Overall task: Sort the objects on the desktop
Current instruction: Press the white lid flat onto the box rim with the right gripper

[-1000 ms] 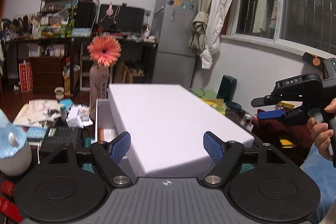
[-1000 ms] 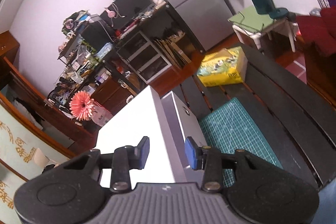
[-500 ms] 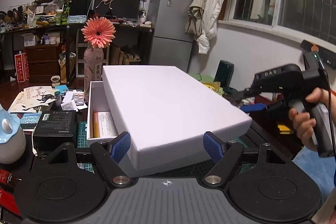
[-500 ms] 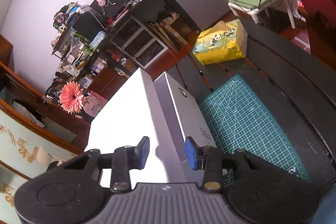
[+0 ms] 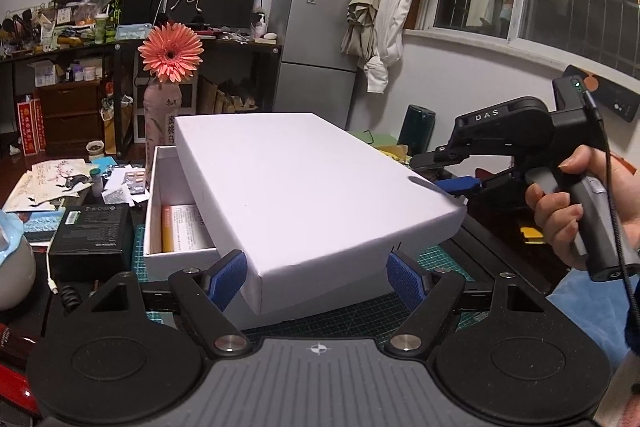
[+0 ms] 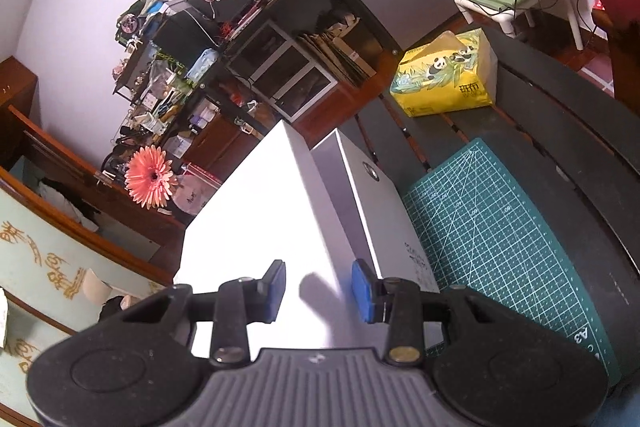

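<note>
White box lid (image 5: 304, 195): clamped across its near end by left gripper (image 5: 316, 273), askew over open white box (image 5: 160, 227) on green cutting mat (image 6: 500, 227). Right gripper (image 6: 319, 285): part-open, empty, beside lid edge. Recommended: square corners first, then lower level.

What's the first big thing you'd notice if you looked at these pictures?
The big white lid in the middle, sitting crooked over an open white box, with the left claw gripping its near end. Behind it, a bright orange flower stands in a pink bottle. On the right, a hand holds the right claw by the lid's edge.
</note>
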`<act>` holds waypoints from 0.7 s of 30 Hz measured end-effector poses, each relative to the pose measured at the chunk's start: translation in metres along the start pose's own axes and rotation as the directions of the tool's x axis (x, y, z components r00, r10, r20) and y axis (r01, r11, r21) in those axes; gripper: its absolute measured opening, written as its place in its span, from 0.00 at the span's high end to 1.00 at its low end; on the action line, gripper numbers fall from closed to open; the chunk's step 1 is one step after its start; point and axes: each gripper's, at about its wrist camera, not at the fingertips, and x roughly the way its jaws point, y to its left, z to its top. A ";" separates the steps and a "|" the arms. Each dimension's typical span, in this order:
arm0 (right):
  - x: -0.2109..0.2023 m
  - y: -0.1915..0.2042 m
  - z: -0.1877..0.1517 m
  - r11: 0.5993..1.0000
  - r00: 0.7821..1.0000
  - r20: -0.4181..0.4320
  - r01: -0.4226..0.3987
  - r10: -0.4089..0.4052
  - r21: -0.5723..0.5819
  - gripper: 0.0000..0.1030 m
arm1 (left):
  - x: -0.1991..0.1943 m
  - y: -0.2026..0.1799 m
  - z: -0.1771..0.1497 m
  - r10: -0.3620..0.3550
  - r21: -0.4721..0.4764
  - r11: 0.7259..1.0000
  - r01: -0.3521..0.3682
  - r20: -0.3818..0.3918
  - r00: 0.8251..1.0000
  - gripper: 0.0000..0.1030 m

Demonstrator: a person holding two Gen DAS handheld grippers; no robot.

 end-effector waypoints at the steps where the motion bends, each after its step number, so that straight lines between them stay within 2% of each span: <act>1: 0.000 0.000 0.001 1.000 1.000 0.002 0.001 -0.001 0.002 0.65 | 0.000 0.000 0.000 -0.002 -0.001 1.000 0.002 0.001 1.000 0.26; 21: 0.011 0.005 0.005 1.000 0.998 0.059 0.016 -0.015 -0.020 0.65 | -0.003 -0.012 -0.002 -0.023 -0.005 1.000 0.023 -0.001 1.000 0.26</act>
